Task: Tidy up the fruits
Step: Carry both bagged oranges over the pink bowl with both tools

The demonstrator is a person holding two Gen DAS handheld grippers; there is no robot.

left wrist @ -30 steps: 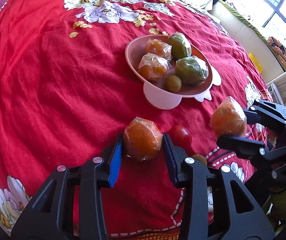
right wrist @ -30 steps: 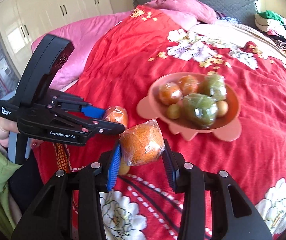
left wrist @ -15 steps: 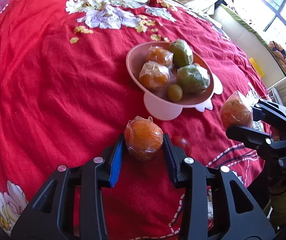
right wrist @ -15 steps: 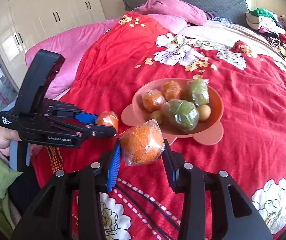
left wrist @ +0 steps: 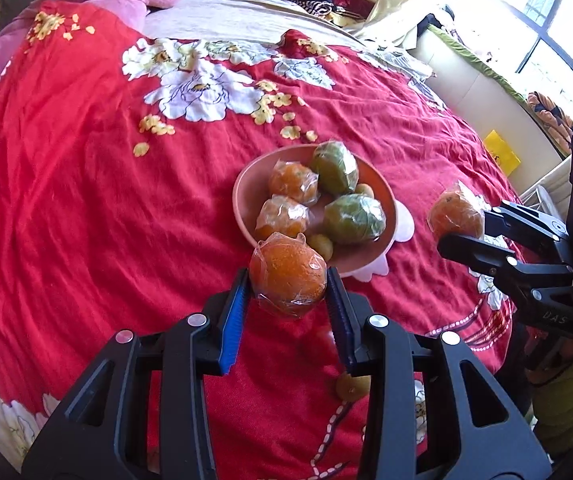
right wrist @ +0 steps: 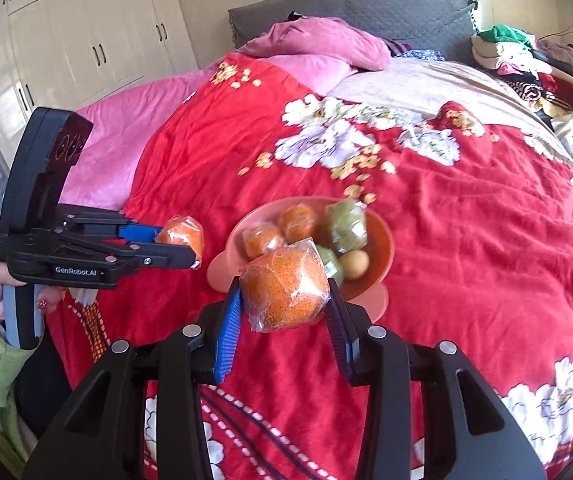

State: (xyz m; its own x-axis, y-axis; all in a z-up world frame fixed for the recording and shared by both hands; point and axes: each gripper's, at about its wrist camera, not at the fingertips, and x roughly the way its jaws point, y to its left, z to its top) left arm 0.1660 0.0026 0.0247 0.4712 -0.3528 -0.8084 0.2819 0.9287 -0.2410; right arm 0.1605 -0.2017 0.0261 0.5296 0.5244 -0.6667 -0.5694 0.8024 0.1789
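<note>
A pink bowl (left wrist: 246,184) stands on the red bedspread and holds wrapped oranges, wrapped green fruits and small round fruits. My left gripper (left wrist: 288,280) is shut on a plastic-wrapped orange (left wrist: 286,276), held above the bed just in front of the bowl. My right gripper (right wrist: 284,292) is shut on another wrapped orange (right wrist: 284,284), also raised near the bowl (right wrist: 382,236). Each gripper shows in the other's view: the right one (left wrist: 462,224) to the bowl's right, the left one (right wrist: 184,240) to the bowl's left.
A small brown fruit (left wrist: 352,386) and a red fruit (left wrist: 320,340), partly hidden by my left fingers, lie on the bedspread below the left gripper. Pink pillows (right wrist: 318,44) and piled clothes (right wrist: 526,56) are at the bed's far end. A window (left wrist: 546,20) is to the right.
Both grippers have lifted their wrapped oranges higher and closer to the bowl. The red and brown fruits stay on the bed, now lower in the left view.
</note>
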